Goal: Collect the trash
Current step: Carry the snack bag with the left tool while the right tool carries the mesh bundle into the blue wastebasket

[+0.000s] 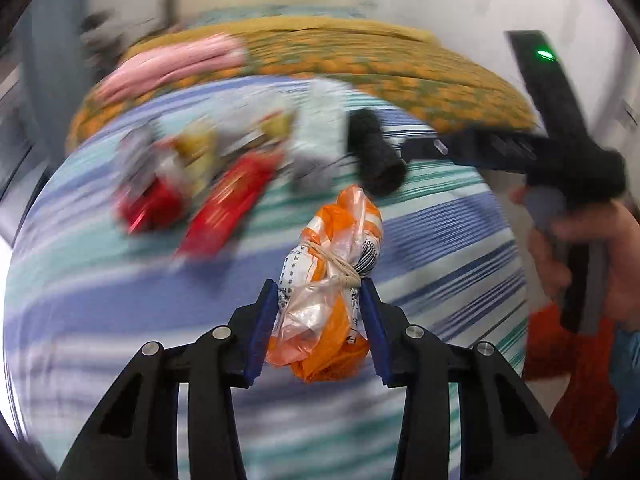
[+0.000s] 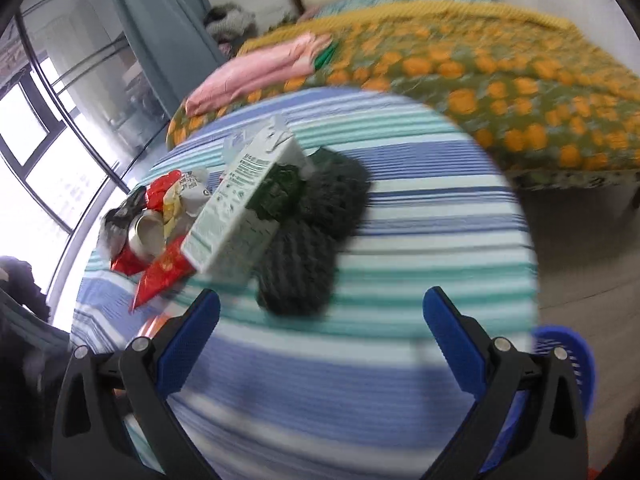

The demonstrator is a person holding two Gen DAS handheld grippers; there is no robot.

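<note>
Setting: Bedroom, round table under a blue, white and teal striped cloth, and a bed with an orange-flowered green quilt on the far side.
Left gripper: Your left gripper has its blue pads pressed on both sides of the crumpled orange-and-clear plastic bag tied with a tan rubber band. It's gripped, held above the near part of the cloth.
Bag handling: Light and soft, I'd say. It squashes, and the film looks slippery, so it could slide out of the pads.
Bag hold point: You've got it just below the rubber band, the firmest part of the bundle. Good spot, keep the squeeze there.
Bag axis: Long axis runs from near to far, roughly in line with your fingers, and the loose top points at the far side.
Right gripper: Your right gripper is spread wide with nothing between the pads, hovering over the near edge of the table.
Carton: White-and-green milk carton, tipped over against dark knitted fabric, long axis near-left to far-right. Stiff and light; take it across the narrow sides.
Wrappers: Red foil snack packets and crumpled cups on the left. Crinkly and thin, pinch an edge.
Bin: Blue slatted plastic basket sits low on the near right.
</note>
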